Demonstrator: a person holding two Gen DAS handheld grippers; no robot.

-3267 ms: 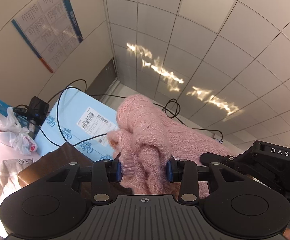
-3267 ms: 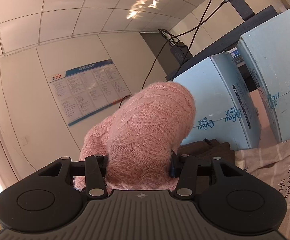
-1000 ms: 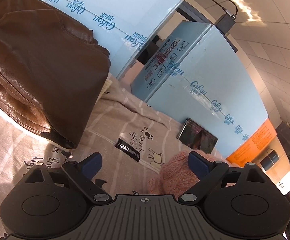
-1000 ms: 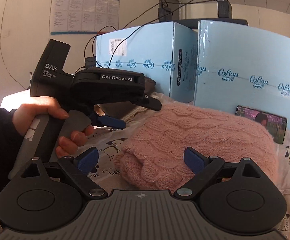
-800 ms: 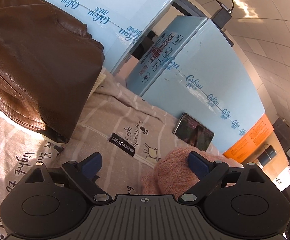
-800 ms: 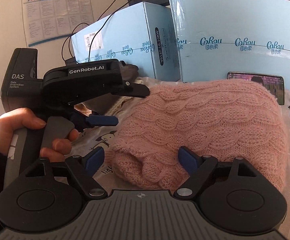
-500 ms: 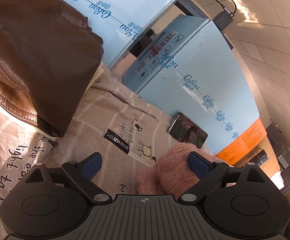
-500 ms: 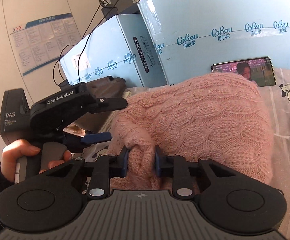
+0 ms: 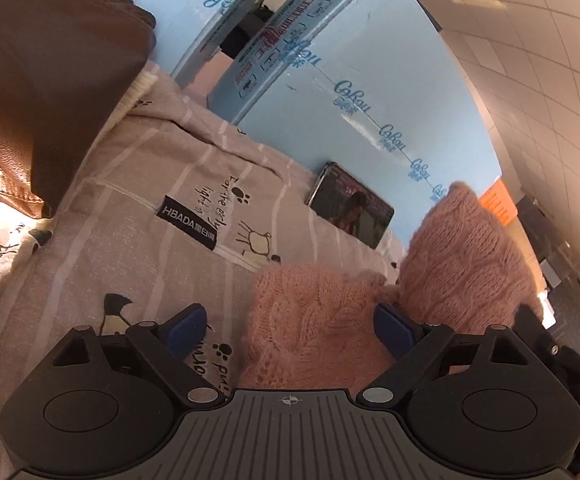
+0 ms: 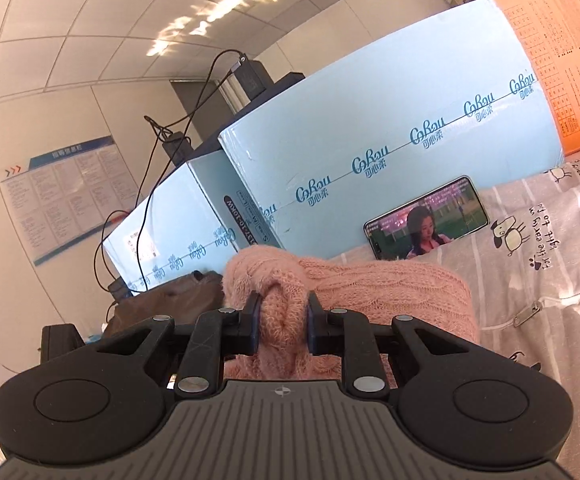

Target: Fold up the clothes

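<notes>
A pink knitted sweater (image 9: pixel 322 320) lies on a beige patterned bed sheet (image 9: pixel 170 240). My left gripper (image 9: pixel 290 326) is open, its blue pads on either side of a sweater edge without closing on it. My right gripper (image 10: pixel 280 318) is shut on a bunched fold of the same sweater (image 10: pixel 390 284) and holds it raised a little above the sheet (image 10: pixel 550 248). The rest of the sweater is heaped beyond the right gripper.
Light blue cardboard boxes (image 9: pixel 350 92) (image 10: pixel 370 140) stand along the back. A phone (image 9: pixel 350 210) (image 10: pixel 426 216) leans on a box. A brown leather jacket (image 9: pixel 38 80) lies at the left. An orange box (image 10: pixel 558 40) stands at the right.
My right gripper has closed on a fold of the sweater and lifted it. My left gripper, still open, has moved in until a sweater edge lies between its pads.
</notes>
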